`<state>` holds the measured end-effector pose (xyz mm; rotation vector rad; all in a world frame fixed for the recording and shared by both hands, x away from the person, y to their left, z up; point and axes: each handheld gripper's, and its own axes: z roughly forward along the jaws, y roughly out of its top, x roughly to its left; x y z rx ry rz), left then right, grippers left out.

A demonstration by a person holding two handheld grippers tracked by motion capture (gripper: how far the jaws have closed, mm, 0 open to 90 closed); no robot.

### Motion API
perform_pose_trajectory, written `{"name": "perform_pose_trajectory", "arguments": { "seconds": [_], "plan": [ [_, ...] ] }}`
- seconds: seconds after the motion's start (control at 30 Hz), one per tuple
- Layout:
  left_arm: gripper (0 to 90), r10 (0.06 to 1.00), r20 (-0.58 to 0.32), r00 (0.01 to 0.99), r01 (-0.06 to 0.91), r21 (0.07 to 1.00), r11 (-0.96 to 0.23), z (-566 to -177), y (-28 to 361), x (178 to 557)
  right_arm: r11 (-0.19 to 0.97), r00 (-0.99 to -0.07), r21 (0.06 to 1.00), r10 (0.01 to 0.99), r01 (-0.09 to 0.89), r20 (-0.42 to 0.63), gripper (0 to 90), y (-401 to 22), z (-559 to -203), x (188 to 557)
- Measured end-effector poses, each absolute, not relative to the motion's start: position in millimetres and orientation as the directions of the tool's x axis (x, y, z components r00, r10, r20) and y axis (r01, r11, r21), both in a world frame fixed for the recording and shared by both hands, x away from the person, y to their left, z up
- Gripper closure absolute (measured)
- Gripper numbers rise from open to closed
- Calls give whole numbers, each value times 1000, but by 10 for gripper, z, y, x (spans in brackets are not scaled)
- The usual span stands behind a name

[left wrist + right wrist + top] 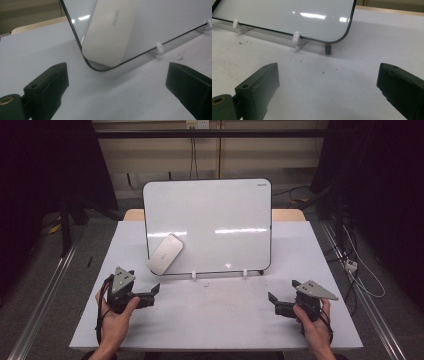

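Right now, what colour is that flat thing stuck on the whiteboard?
The eraser is pale beige-white with small grey lettering, clearest in the left gripper view.

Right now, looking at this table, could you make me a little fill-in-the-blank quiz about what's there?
1. The white eraser sticks to the lower ____ corner of the whiteboard in the high view.
2. Both the left gripper and the right gripper have their jaws ____.
3. The gripper nearer the eraser is the ____ one.
4. The whiteboard's bottom edge sits in two small ____ clips.

Missing words: left; open; left; white
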<state>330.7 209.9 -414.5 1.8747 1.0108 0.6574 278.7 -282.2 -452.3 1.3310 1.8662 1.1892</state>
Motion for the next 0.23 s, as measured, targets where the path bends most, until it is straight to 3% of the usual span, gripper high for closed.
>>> {"name": "perform_pose_trajectory", "arguments": {
  "seconds": [0.23],
  "plan": [
    [48, 866, 26, 499, 391, 885, -251, -4205, 2176, 3269, 122, -357, 887, 933, 445, 51, 44, -2808, -4516, 2775]
  ]
}}
